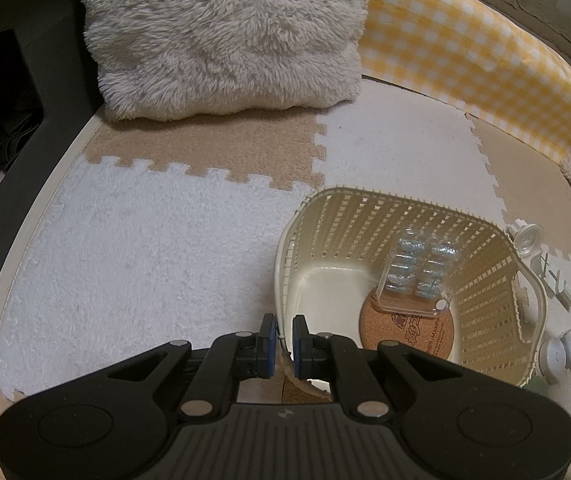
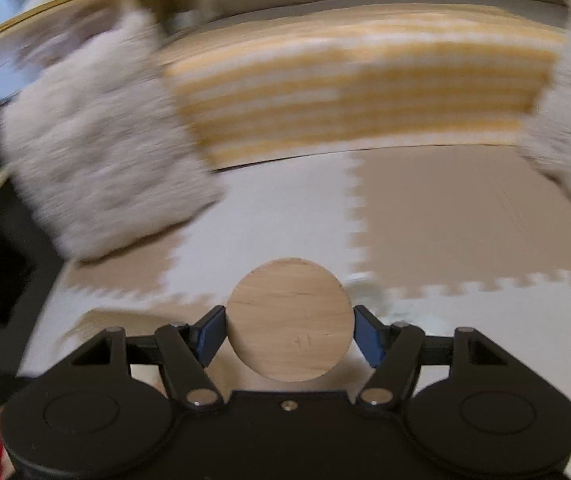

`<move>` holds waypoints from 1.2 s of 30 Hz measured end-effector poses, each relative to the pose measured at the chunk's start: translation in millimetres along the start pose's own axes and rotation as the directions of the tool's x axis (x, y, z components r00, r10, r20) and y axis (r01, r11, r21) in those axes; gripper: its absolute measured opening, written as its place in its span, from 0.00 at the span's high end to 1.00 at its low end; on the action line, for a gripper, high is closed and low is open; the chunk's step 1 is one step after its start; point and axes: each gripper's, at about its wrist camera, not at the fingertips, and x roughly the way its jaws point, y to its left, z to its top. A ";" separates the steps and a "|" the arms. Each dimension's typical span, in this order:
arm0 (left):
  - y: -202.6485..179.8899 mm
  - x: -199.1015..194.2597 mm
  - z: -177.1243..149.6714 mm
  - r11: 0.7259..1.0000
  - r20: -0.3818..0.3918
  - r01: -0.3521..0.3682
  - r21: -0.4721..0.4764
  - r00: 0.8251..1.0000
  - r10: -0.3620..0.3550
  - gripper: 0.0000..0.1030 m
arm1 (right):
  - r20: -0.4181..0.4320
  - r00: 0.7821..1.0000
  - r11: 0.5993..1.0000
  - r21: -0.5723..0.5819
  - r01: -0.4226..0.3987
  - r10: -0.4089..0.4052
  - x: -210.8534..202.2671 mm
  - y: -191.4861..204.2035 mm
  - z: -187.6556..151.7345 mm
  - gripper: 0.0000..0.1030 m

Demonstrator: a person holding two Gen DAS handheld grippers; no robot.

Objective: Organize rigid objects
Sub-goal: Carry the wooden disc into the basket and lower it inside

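Disc (image 2: pixel 289 320) between right hand-held gripper (image 2: pixel 289 334) pads

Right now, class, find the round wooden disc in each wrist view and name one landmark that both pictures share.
Left wrist view: the disc is not in it.
Right wrist view: the wooden disc sits low in the centre, clamped between the right gripper pads.
Shared landmark: the yellow checked panel standing along the far edge of the floor mats.

Cream lattice basket (image 1: pixel 497 304), yellow-white gingham cushion (image 1: pixel 465 52) (blurred to stripes elsewhere), pale wooden disc (image 2: pixel 289 320)
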 end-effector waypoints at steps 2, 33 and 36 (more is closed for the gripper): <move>-0.1 -0.2 0.0 1.000 0.000 0.000 0.000 1.000 0.000 0.91 | -0.038 0.999 0.997 -0.073 -0.027 0.025 4.7 25.5 -4.6 0.33; 4.3 1.4 1.5 0.999 -0.004 0.024 -0.026 1.000 -0.024 0.91 | -0.448 0.875 0.882 -0.467 -0.054 -0.184 118.0 148.2 -59.0 0.33; 4.4 1.5 1.5 0.999 -0.006 0.023 -0.025 1.000 -0.023 0.91 | -0.446 0.875 0.883 -0.467 -0.048 -0.188 118.3 148.2 -59.2 0.34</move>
